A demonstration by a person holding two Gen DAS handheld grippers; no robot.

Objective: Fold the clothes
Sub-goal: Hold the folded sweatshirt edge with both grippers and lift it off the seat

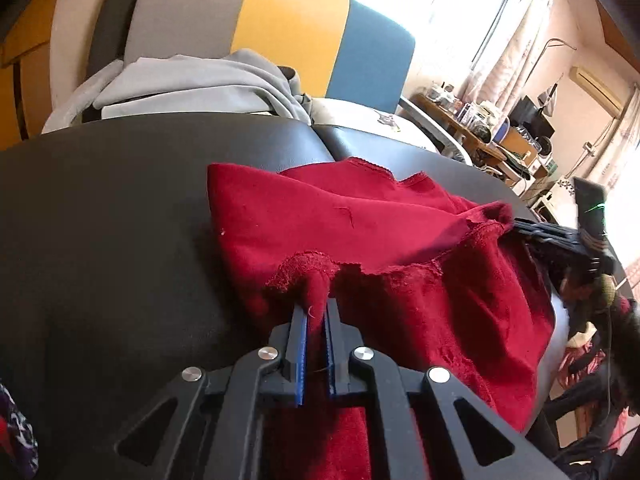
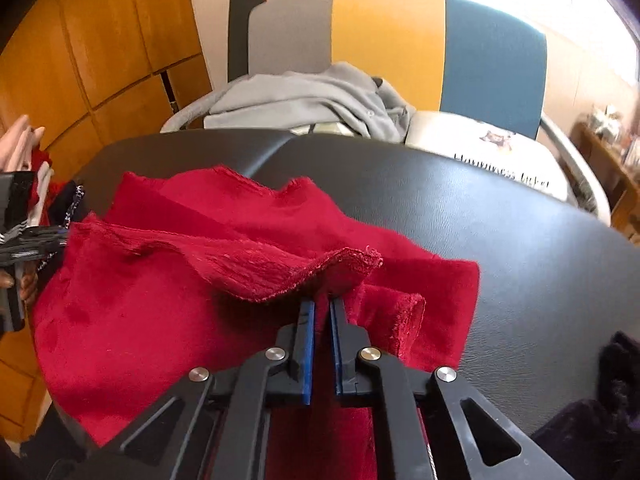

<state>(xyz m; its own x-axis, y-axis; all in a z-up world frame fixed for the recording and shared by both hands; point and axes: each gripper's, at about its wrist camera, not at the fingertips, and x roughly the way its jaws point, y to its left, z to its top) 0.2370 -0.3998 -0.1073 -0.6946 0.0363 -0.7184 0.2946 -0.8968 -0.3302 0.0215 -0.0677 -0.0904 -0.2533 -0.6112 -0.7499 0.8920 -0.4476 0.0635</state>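
A dark red garment point(image 1: 360, 220) lies crumpled on a black padded table top point(image 1: 100, 220). My left gripper point(image 1: 316, 304) is shut on a pinched fold of its rough hem, lifting it slightly. In the right wrist view the same red garment point(image 2: 160, 300) spreads over the table top point(image 2: 520, 240), and my right gripper point(image 2: 322, 304) is shut on a raised, curled edge of it. Each gripper also shows in the other's view: the right gripper point(image 1: 516, 226) at the cloth's right edge, the left gripper point(image 2: 66, 236) at its left edge.
Behind the table stands a grey, yellow and blue chair point(image 2: 388, 40) with a grey garment point(image 2: 300, 100) heaped on its seat. Dark clothing point(image 2: 600, 420) lies at the table's near right. More clothes point(image 2: 24, 152) sit at the left by wooden cabinets. A cluttered desk point(image 1: 500, 136) stands under the window.
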